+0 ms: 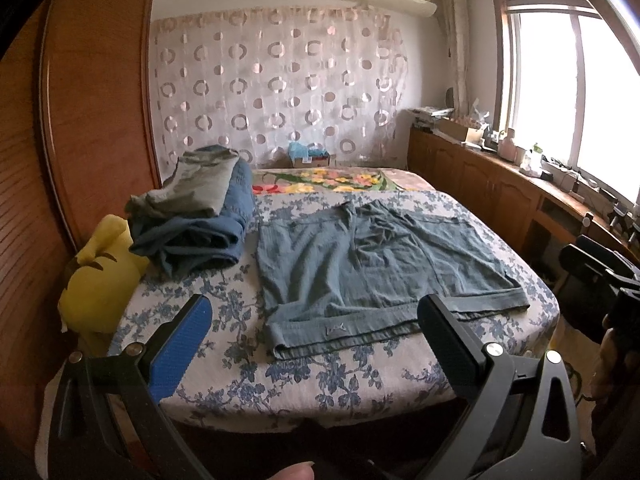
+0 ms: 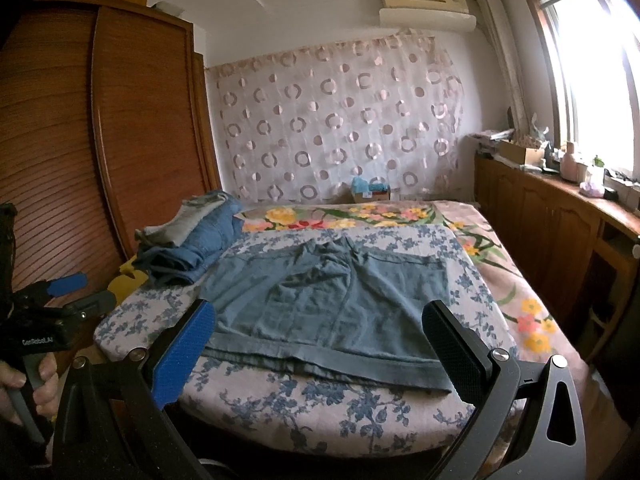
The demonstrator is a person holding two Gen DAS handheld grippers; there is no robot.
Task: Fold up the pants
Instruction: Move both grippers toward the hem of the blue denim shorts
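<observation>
Blue-grey pants [image 1: 372, 264], already doubled to a short, wide shape, lie flat on the near half of the bed [image 1: 360, 392], hems toward the viewer and waistband toward the headboard end. The left claw [image 1: 316, 344] hovers off the bed's near edge with its jaws spread wide and nothing between them; the right claw [image 2: 320, 352] is likewise fully parted and empty, aimed at the near hem. Judged risks: pinching only the top layer would let the lower layer drag and spoil the fold; catching the floral bedspread [image 2: 360, 408] with the hem would lift it too; uneven lifting by the two claws would skew the edges. A stack of folded clothes [image 1: 196, 216] sits just left of the pants, close enough to be brushed, with a yellow plush toy [image 1: 100, 276] at the bed's left corner. Room: wooden wardrobe [image 2: 100, 140] at left, circle-patterned curtain [image 1: 280, 88] behind, air conditioner [image 2: 428, 10] above, cluttered wooden cabinets [image 1: 480, 176] under a bright window [image 1: 560, 92] at right.
</observation>
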